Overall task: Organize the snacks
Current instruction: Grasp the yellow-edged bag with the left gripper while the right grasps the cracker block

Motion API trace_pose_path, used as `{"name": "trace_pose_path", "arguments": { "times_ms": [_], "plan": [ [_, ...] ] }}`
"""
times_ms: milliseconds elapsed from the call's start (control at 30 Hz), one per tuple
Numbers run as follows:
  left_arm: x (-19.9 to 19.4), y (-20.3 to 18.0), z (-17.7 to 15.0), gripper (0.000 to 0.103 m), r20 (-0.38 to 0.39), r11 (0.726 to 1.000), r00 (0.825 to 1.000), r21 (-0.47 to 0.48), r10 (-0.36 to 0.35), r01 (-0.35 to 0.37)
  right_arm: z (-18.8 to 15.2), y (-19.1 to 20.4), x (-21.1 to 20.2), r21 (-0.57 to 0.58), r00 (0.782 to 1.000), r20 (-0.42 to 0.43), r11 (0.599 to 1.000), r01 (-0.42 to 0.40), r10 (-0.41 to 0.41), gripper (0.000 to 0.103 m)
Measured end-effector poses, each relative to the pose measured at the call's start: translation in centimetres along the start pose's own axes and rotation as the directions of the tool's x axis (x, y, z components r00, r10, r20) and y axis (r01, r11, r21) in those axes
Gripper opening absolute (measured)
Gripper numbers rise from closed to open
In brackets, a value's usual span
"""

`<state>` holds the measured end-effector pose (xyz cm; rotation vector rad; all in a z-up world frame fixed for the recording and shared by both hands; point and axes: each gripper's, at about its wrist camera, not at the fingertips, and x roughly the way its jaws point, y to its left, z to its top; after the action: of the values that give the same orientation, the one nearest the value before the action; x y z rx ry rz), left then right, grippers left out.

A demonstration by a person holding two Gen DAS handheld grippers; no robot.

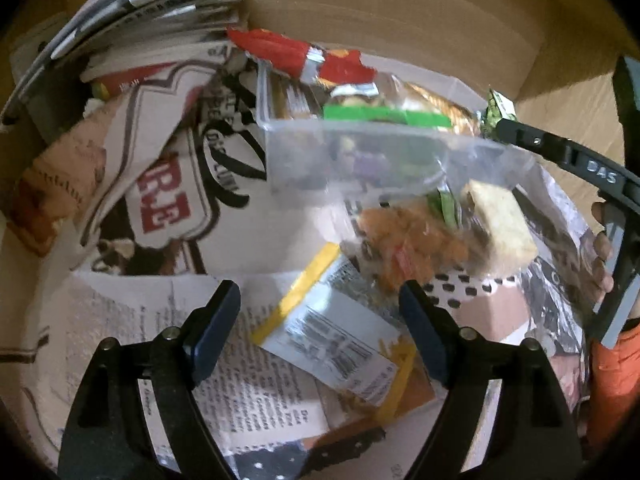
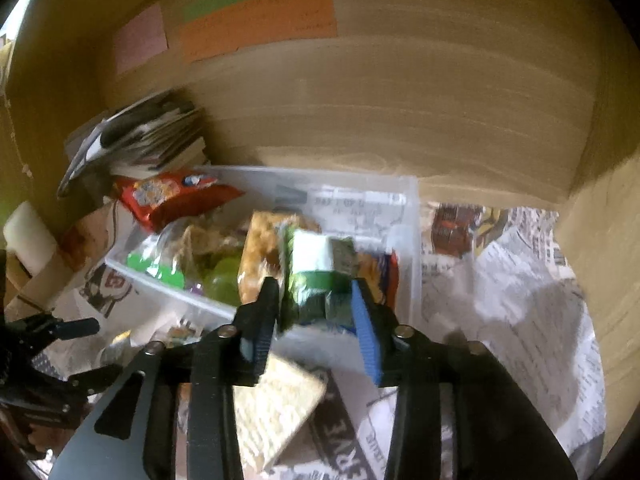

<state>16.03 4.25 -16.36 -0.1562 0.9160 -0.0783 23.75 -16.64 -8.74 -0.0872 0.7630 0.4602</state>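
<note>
A clear plastic bin (image 1: 344, 152) stands on newspaper and holds several snack packs; it also shows in the right wrist view (image 2: 408, 216). My right gripper (image 2: 316, 316) is shut on a green-and-white snack packet (image 2: 320, 280), held over the bin's near edge. In the left wrist view only one of its fingers (image 1: 560, 152) and the packet's tip (image 1: 494, 114) show. My left gripper (image 1: 320, 320) is open and empty above a yellow-edged snack packet (image 1: 332, 332). A cracker pack (image 1: 498, 228) and an orange snack bag (image 1: 412, 248) lie in front of the bin. A red chip bag (image 2: 172, 196) rests at the bin's far left.
Everything sits inside a large cardboard box (image 2: 400, 100) lined with newspaper (image 1: 160, 200). A stack of magazines (image 1: 160, 8) stands in the back left corner. Coloured paper labels (image 2: 256, 20) are stuck on the back wall. Crumpled newspaper (image 2: 520, 300) covers the right side.
</note>
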Motion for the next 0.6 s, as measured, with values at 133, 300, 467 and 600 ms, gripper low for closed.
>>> {"name": "trace_pose_path", "arguments": {
  "times_ms": [133, 300, 467, 600],
  "plan": [
    [0.6, -0.6, -0.8, 0.082, 0.002, 1.0, 1.0, 0.023, 0.009, -0.009, -1.0, 0.6, -1.2, 0.021, 1.0, 0.016, 1.0, -0.007, 0.007, 0.056],
    [0.3, -1.1, -2.3, 0.082, 0.024, 1.0, 1.0, 0.03, 0.006, -0.007, -2.6, 1.8, -1.8, 0.018, 1.0, -0.002, 1.0, -0.016, 0.016, 0.058],
    [-0.6, -0.6, -3.6, 0.077, 0.043, 0.999, 0.999, 0.036, -0.005, 0.004, -4.5, 2.8, -0.5, 0.006, 0.998, -0.057, 1.0, -0.002, 0.002, 0.059],
    [-1.3, 0.0, -4.3, 0.072, 0.055, 0.999, 0.998, 0.037, -0.012, 0.01, -5.1, 3.0, 0.7, 0.006, 0.995, -0.095, 1.0, 0.027, -0.027, 0.067]
  ]
}}
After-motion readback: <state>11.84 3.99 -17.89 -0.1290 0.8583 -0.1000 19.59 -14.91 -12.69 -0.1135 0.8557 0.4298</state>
